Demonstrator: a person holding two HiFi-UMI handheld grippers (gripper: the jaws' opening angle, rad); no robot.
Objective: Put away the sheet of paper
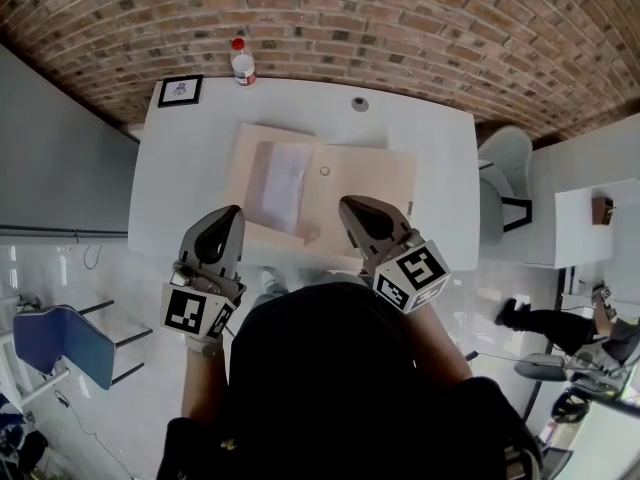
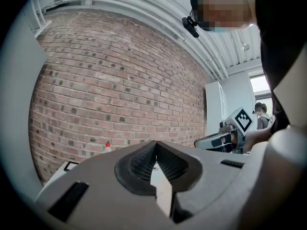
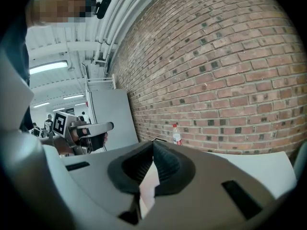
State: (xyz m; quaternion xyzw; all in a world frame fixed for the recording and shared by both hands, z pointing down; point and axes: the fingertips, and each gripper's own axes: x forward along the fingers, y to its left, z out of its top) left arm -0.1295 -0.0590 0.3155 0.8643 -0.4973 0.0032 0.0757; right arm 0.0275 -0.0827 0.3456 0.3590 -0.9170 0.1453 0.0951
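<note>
Left tool and right tool are both pressed together on nothing, raised at the desk's near edge. I see the sheet of paper lying on the open folder's left leaf; whether it is tucked in or just laid there, I can't tell. Any next grip would call for spreading a tool. I count one sheet, one folder, one bottle, one framed picture and two tools.

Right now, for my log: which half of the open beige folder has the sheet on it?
The left half: the whitish sheet lies on it; the right half bears only a small round thing.
</note>
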